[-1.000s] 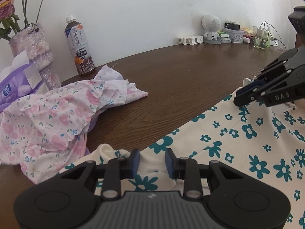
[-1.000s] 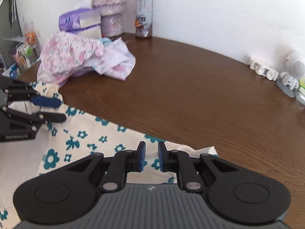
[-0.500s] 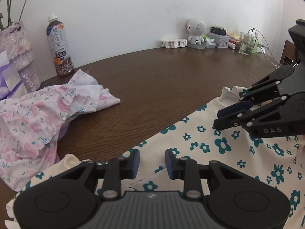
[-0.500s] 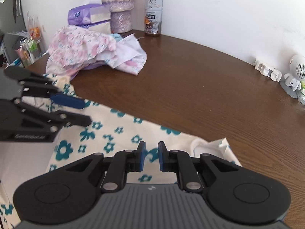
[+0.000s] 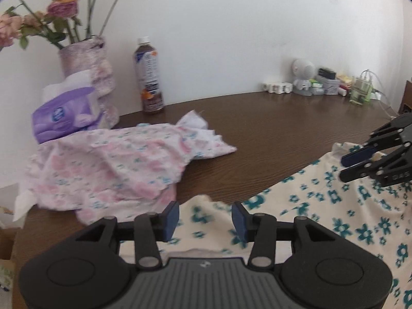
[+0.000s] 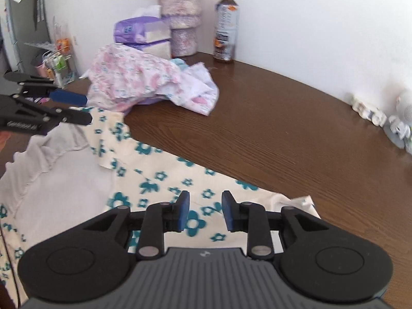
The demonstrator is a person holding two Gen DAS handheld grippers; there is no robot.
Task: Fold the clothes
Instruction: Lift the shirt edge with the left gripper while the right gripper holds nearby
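Left wrist view: the left gripper (image 5: pixel 205 217) hangs above the near edge of the cream garment with teal flowers (image 5: pixel 322 211), jaws spread wide and gripping nothing. The garment lies flat on the brown wooden table (image 5: pixel 278 139). Right wrist view: the right gripper (image 6: pixel 205 212) sits over the same garment (image 6: pixel 159 177), jaws likewise parted and empty; the pale inner side of the fabric shows at the left. A crumpled pink floral garment (image 6: pixel 144 79) rests farther back, just beside a purple tissue pack (image 6: pixel 139 32), a vase (image 6: pixel 181 18) and a drink bottle (image 6: pixel 226 27) near the wall.
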